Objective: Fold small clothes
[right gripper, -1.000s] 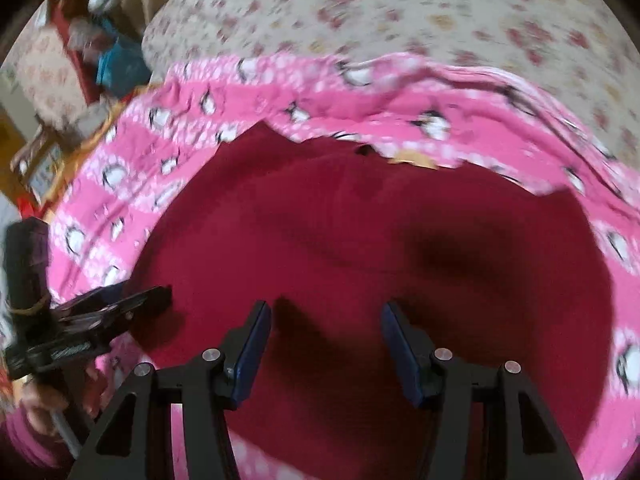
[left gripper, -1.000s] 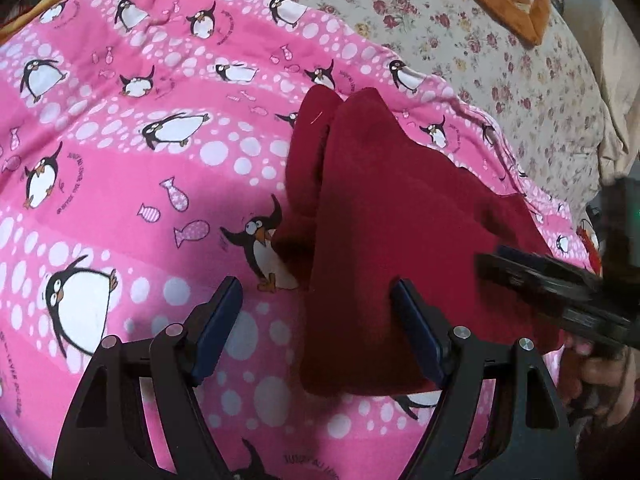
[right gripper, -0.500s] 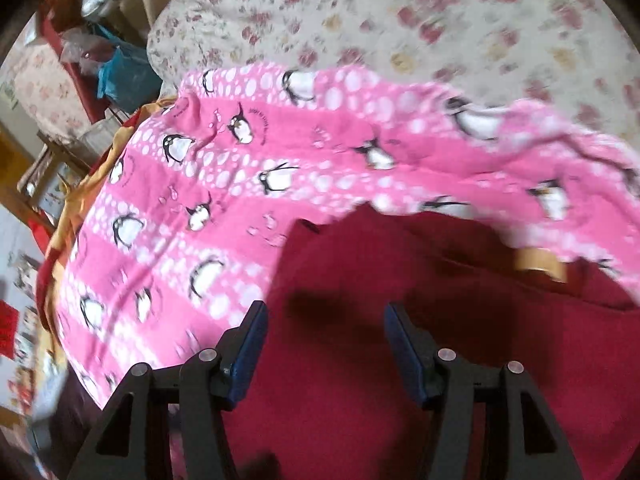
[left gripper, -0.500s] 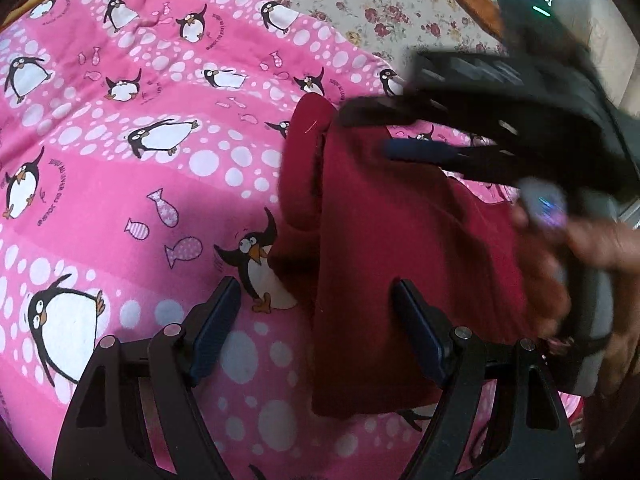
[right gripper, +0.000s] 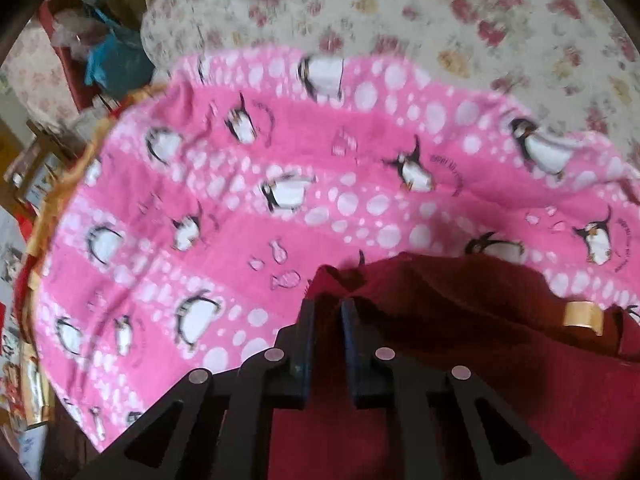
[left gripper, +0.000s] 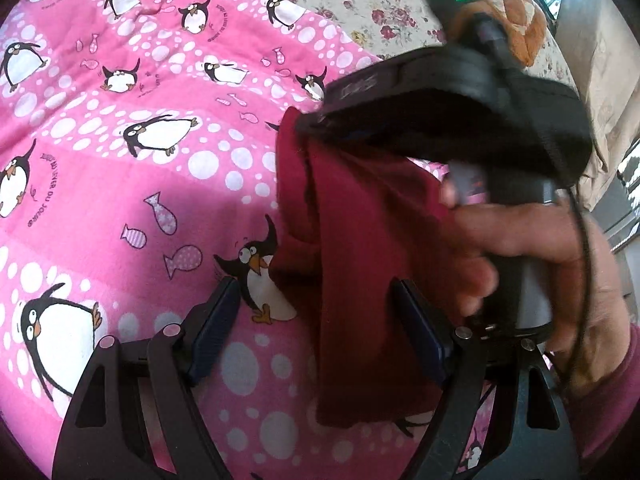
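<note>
A dark red garment lies partly folded on a pink penguin blanket. My left gripper is open, hovering low over the garment's left edge, its right finger over the cloth. My right gripper is shut on the garment's far corner; it also shows in the left wrist view, held by a hand and pinching the top corner of the cloth. The garment fills the lower right of the right wrist view, with a tan label.
The blanket lies on a floral bedsheet. An orange patterned cushion sits at the far right. Clutter and a blue bag stand beyond the bed's left edge.
My right gripper has swung across the garment to its far left corner and closed on it. My left gripper has stayed open in place.
</note>
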Demonstrator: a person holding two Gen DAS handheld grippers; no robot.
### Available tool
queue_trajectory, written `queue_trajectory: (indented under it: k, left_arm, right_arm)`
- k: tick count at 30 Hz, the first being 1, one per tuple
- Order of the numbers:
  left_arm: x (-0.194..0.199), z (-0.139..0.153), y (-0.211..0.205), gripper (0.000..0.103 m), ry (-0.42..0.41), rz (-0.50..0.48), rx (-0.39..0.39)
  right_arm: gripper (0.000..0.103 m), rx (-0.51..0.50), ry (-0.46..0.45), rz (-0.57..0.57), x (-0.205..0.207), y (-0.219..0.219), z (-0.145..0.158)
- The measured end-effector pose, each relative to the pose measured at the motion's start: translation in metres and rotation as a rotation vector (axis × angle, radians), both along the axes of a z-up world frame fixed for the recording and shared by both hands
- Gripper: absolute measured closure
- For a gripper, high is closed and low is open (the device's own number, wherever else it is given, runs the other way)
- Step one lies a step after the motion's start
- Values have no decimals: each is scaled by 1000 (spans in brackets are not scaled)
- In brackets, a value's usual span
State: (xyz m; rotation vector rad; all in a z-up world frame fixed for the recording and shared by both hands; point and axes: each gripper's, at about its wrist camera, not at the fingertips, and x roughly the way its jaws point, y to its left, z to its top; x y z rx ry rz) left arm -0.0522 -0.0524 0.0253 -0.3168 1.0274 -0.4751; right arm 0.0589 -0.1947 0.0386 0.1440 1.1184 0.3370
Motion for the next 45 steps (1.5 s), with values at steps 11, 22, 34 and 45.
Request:
queue_trajectory:
  k: [11,22,34,45]
  left_arm:
    - [1,0,1,23,5,4,-12]
    - [-3,0,-2,22,-15,-2,12]
    - [-3,-1,-6,22,-36,-7,31]
    - [-4,-1,-8,20,-52,-11,51]
  right_arm:
    - [54,79,-63,-83,-30,-56,27]
    - [59,-86,-10,-94,-1,-47,-25]
    - [58,-93,-94,-197,-65,-136,25]
    - [58,-167,29,-537,-91,-275,-24]
